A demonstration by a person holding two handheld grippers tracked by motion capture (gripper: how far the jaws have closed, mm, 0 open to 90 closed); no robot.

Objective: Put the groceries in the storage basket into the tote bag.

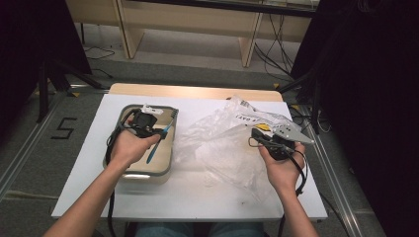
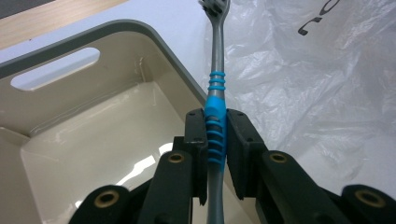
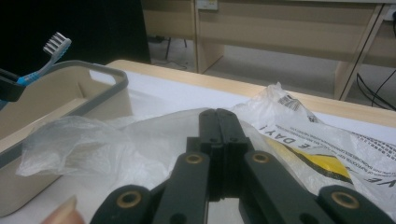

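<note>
black jaws of the left claw [image 2: 216, 140] pinch a toothbrush [image 2: 216, 100] by its blue ribbed grip, held over the right rim of the beige tub [image 2: 74, 140]; the bristle head points out past that rim. nothing lies in the tub where its floor shows. just right of the tub on the white worktop [image 1: 89, 163], a crumpled clear plastic bag [image 1: 222, 145] reads "e day!" beside a yellow patch. over the bag, the right claw [image 3: 219, 126] is pressed together on nothing.

Bright overhead light glares off the bin [image 2: 93, 135]; dark, soft-focus surroundings.
</note>
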